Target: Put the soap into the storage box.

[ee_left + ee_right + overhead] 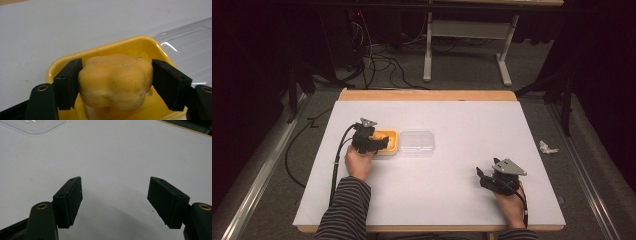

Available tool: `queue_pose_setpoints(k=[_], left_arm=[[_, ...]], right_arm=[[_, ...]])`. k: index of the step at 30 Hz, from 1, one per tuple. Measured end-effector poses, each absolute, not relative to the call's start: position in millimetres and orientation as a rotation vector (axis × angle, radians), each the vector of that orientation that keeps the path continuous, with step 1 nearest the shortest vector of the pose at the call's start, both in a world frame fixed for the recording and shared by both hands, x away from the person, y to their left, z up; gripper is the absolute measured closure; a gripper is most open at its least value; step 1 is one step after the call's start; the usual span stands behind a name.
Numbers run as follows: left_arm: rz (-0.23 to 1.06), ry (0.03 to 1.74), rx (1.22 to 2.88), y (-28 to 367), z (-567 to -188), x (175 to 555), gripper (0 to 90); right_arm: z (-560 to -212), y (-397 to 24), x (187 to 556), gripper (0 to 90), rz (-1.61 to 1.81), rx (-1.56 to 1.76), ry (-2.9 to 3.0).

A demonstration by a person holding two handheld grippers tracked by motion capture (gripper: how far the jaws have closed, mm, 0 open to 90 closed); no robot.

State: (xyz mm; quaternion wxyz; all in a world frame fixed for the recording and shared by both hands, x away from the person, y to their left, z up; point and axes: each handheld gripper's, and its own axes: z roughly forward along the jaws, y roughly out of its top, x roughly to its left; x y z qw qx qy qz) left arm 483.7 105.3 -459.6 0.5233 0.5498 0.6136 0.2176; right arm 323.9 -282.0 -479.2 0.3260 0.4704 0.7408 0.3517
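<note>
A shallow yellow container (140,43) stands on the white table, left of centre (388,134). In it sits a pale yellow, lumpy dough-like piece (115,82). My left gripper (381,143) reaches into the container, and its jaws, spread wide, flank the piece (116,72), the left jaw touching it and the right one at its edge. A clear plastic lid (416,143) lies flat right beside the container (190,50). My right gripper (481,176) rests low over bare table near the front right, open with nothing between its jaws (115,192). The lid's corner (35,125) lies far ahead of it.
The white table top (472,115) has a wooden edge at the back. A crumpled white scrap (548,147) lies on the floor to the right. Cables and a white table frame (467,30) sit beyond the far edge.
</note>
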Motion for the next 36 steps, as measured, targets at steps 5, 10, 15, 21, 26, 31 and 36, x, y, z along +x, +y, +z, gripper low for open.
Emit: queue_pose_setpoints(k=[5,10,15,21,26,31,36], left_arm=[[0.529,1.468,1.326,104.9,-460.5,482.9,28.2],[0.525,1.474,1.384,102.2,-466.5,480.9,27.9],[0.52,1.482,1.371,102.8,-468.9,480.9,27.7],[0.52,1.484,1.366,102.7,-469.0,480.8,27.6],[0.529,1.49,1.363,101.7,-469.0,481.0,27.5],[0.552,1.484,1.36,100.8,-468.7,480.3,24.8],[0.547,1.497,1.349,103.4,-466.2,480.2,20.4]], right_arm=[[-479.3,-281.8,323.9,28.6,0.921,1.228,1.94],[-479.2,-281.8,323.9,28.6,0.919,1.226,1.941],[-479.3,-281.8,323.8,28.6,0.921,1.227,1.939],[-479.3,-281.7,323.9,28.6,0.92,1.225,1.941],[-479.3,-281.7,323.8,28.7,0.919,1.225,1.94],[-479.2,-281.7,323.9,28.6,0.92,1.223,1.944],[-479.4,-281.6,323.9,28.6,0.921,1.223,1.94]])
